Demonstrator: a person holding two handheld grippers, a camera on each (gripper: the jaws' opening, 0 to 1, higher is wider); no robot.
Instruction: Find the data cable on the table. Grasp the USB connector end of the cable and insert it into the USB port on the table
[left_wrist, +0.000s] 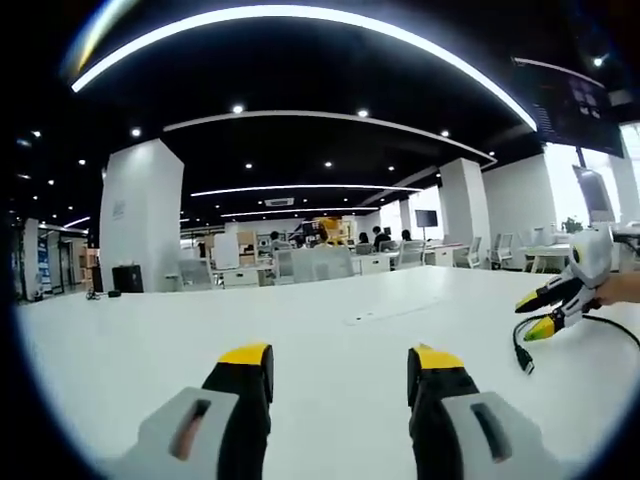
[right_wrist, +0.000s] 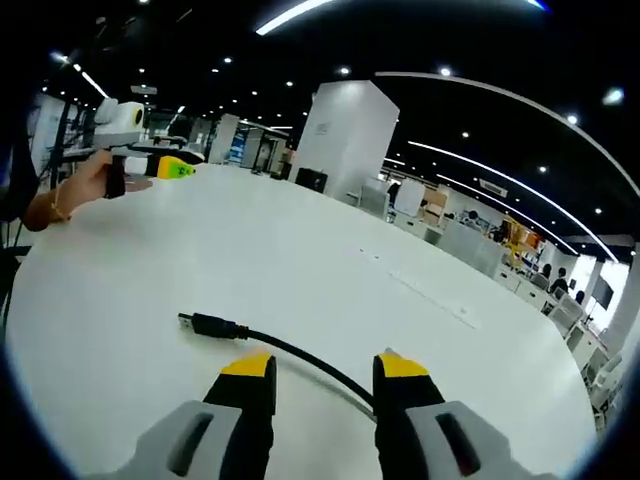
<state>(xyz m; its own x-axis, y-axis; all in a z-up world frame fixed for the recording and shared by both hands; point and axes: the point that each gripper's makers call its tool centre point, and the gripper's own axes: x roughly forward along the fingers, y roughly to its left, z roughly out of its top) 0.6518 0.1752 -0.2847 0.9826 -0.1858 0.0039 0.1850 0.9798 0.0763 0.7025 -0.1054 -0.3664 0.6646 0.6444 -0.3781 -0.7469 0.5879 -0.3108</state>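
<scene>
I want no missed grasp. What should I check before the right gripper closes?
1. Right gripper fingers open: ok.
2. Thin black data cable runs between them: ok.
3. Fingers at the cable's black USB connector: not ok, it sits beyond the fingertips.
4. USB port found on the white table: cannot tell; a flush strip may hold it.
5. Left gripper open, apart from the cable: ok.

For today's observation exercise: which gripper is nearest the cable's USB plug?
The right gripper: the cable lies between its open jaws; the left gripper sits apart.
</scene>
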